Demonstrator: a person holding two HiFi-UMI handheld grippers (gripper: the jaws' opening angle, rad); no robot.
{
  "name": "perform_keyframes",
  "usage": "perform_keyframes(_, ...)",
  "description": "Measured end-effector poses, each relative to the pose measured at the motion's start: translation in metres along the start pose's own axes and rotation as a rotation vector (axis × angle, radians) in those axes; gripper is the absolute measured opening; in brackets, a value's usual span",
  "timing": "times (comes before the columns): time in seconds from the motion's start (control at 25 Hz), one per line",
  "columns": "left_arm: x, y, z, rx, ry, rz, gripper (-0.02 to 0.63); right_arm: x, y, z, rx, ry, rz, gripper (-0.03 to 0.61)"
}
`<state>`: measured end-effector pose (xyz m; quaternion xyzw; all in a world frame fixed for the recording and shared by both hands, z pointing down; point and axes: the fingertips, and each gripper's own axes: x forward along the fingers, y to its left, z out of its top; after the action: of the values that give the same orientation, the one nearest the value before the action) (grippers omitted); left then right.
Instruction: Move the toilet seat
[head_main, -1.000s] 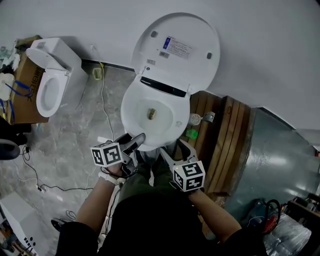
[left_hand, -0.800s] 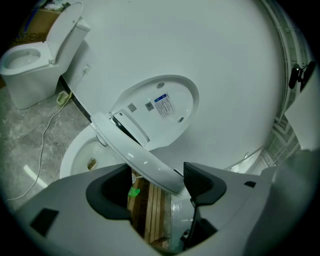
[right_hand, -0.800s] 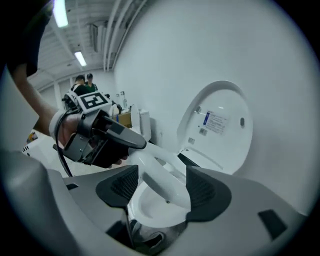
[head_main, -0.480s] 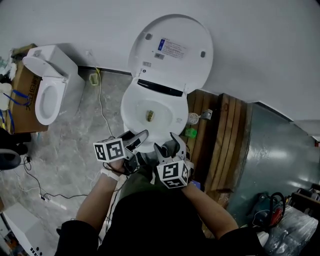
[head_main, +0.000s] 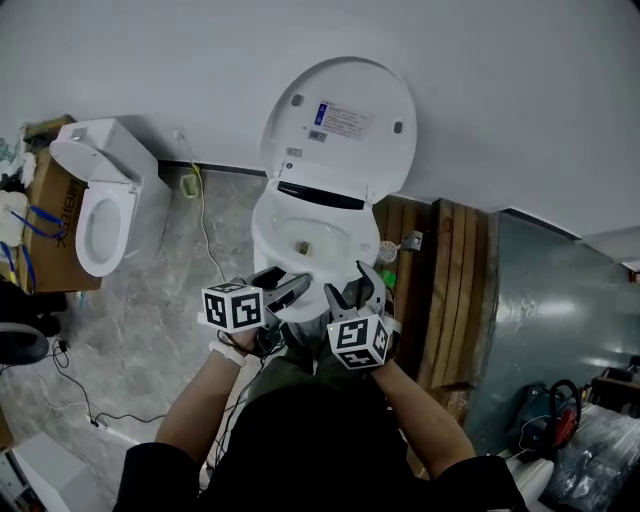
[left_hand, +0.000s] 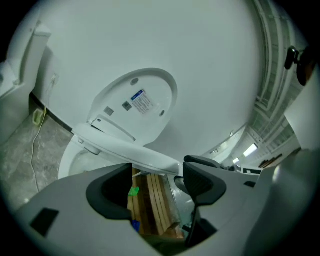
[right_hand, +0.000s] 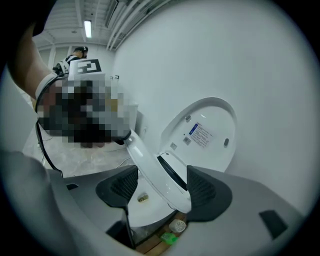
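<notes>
A white toilet stands against the wall with its lid raised. The toilet seat is a white ring over the bowl. In both gripper views the toilet seat is tilted up off the bowl. My left gripper is at the seat's front rim, jaws wide apart. The seat's edge crosses the tips of the left gripper. My right gripper is at the front right. The toilet seat passes between the open jaws of the right gripper, with a small gap at one pad.
A second toilet and a cardboard box stand at the left. Wooden planks lie right of the bowl, beside a grey metal panel. A cable runs over the marble floor. A green item lies by the planks.
My right gripper has moved up and left to the seat's front rim. The left gripper shifted slightly right along the rim.
</notes>
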<state>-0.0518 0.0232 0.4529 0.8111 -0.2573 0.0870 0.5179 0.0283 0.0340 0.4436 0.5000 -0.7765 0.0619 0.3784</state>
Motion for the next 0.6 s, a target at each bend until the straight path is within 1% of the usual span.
perform_keyframes(0.08, -0.009, -0.004, 0.001, 0.105, 0.018, 0.016, 0.308, 0.001, -0.003, 0.003, 0.011, 0.001, -0.009, 0.319)
perform_keyframes(0.12, -0.013, -0.003, 0.002, 0.171, 0.024, 0.045, 0.308, 0.001, -0.004, 0.004, 0.020, 0.000, -0.011, 0.319)
perform_keyframes(0.16, -0.017, 0.001, 0.004, 0.245, 0.027, 0.087, 0.308, 0.002, -0.005, 0.004, 0.033, -0.001, -0.012, 0.319)
perform_keyframes(0.28, -0.027, 0.014, 0.014, 0.468, 0.026, 0.249, 0.308, 0.003, -0.008, 0.005, 0.072, 0.005, -0.019, 0.319)
perform_keyframes(0.36, -0.028, 0.022, 0.018, 0.588, 0.052, 0.354, 0.308, 0.002, -0.012, 0.007, 0.093, 0.013, -0.028, 0.319)
perform_keyframes(0.44, -0.024, 0.027, 0.019, 0.700, 0.084, 0.439, 0.308, 0.002, -0.017, 0.010, 0.098, 0.015, -0.039, 0.319)
perform_keyframes(0.52, -0.019, 0.025, 0.022, 0.795, 0.086, 0.483, 0.308, 0.001, -0.020, 0.015, 0.087, 0.017, -0.046, 0.319)
perform_keyframes(0.56, -0.016, 0.022, 0.025, 0.821, 0.078, 0.492, 0.308, 0.001, -0.021, 0.017, 0.086, 0.019, -0.046, 0.319)
perform_keyframes(0.6, -0.014, 0.019, 0.029, 0.827, 0.066, 0.492, 0.308, 0.002, -0.022, 0.019, 0.091, 0.019, -0.043, 0.319)
